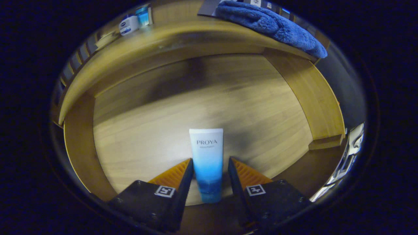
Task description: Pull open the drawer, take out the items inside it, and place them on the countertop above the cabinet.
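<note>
The wooden drawer (78,143) is pulled out, and I look down into it. A white-to-blue squeeze tube (207,147) lies flat on the drawer floor, its flat white end pointing away from me. My gripper (210,160) is open and straddles the tube's lower half. The left finger is almost against the tube's side, and a narrow gap shows at the right finger. Above the drawer, the wooden countertop (183,31) runs across.
A blue fluffy towel (274,26) lies on the countertop at the right, draped over its edge. A white jar (129,25) and a small blue bottle (142,16) stand on the countertop at the left. Drawer side walls (323,101) rise on both sides.
</note>
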Available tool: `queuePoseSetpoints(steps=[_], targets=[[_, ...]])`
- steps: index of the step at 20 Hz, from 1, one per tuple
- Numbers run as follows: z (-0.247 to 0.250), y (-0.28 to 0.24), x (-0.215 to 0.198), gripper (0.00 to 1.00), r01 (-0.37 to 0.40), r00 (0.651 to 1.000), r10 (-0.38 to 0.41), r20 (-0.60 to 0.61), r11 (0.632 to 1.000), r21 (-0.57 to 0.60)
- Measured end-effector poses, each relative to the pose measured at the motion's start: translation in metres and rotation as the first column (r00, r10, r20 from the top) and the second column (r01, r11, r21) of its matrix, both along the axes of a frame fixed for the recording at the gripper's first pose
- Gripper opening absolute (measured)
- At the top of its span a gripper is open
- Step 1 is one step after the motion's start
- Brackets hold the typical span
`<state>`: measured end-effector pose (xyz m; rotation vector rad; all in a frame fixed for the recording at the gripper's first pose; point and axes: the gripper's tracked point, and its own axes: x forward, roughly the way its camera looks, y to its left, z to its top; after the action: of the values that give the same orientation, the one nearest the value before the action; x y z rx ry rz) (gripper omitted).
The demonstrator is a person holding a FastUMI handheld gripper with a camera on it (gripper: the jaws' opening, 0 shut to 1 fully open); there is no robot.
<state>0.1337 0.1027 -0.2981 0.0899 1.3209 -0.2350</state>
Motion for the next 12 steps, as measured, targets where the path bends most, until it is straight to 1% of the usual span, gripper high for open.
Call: queuePoseSetpoints(steps=[1,3,5,8,9,10,12], targets=[[0.0,0.0,-0.003,0.64,0.0,1.0,0.0,-0.007,1.0,0.011],[0.002,0.005,-0.003,0.62,0.026,1.0,-0.027,0.01,0.999,0.047],[0.005,0.005,0.001,0.47,0.033,0.999,-0.034,0.03,0.999,0.039],[0.006,0.007,0.004,0.46,0.012,0.999,-0.014,0.05,0.999,0.039],[0.008,0.01,0.006,0.41,0.008,0.998,-0.011,0.062,0.999,0.043],[0.009,0.011,0.007,0.41,0.005,0.997,-0.008,0.081,0.999,0.047],[0.026,0.011,0.009,0.41,0.001,0.993,-0.005,0.121,0.999,0.037]])
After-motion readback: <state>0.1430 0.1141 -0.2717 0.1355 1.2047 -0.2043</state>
